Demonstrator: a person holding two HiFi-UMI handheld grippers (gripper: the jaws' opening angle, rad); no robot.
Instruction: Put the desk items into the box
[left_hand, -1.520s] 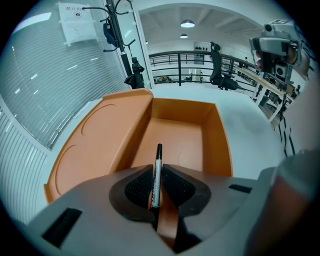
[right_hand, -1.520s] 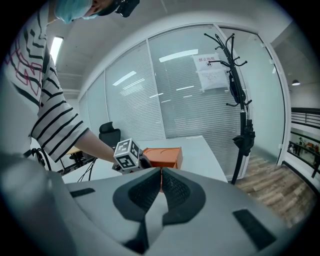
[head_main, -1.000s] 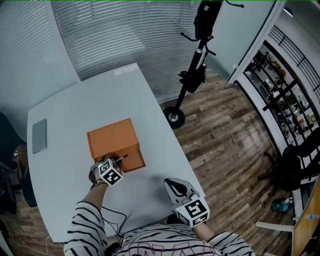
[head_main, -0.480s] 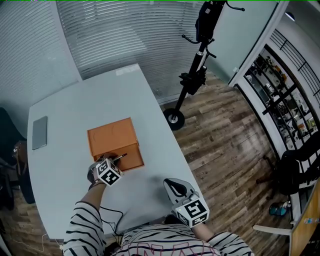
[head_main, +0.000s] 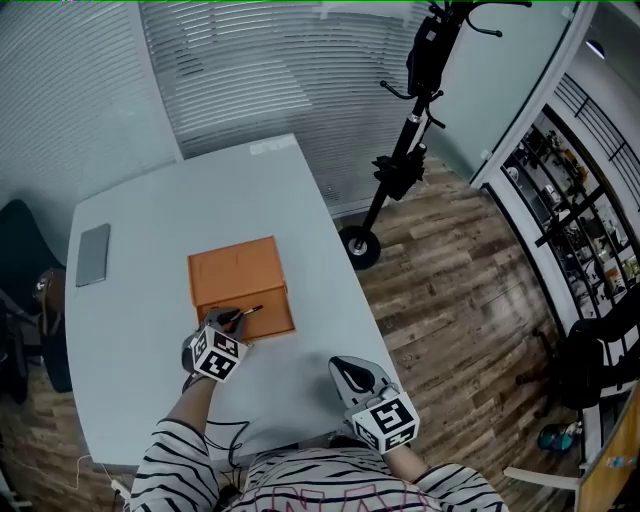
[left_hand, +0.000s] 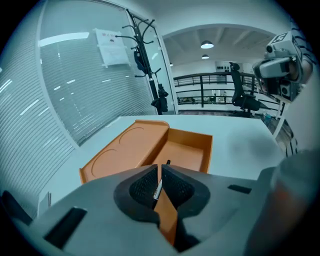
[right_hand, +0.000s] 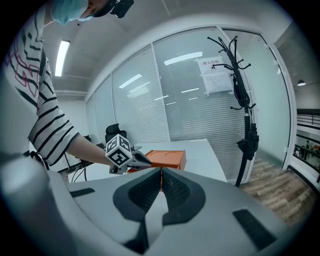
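An orange box lies open on the white table, its flat lid on the far side and its empty compartment on the near side. My left gripper is at the box's near edge, shut on a thin dark pen. The pen sticks out between the jaws, with its tip over the compartment. My right gripper hovers at the table's near right edge, shut and holding nothing. From the right gripper view, its jaws point toward the box and the left gripper's marker cube.
A grey phone lies near the table's left edge. A scooter stands on the wood floor past the table's right side. A dark chair is at the left. Cables trail at the table's near edge.
The head view has shifted a little. The left gripper's cube has drawn slightly back toward the person, with the pen still held at the box. The right gripper has stayed put.
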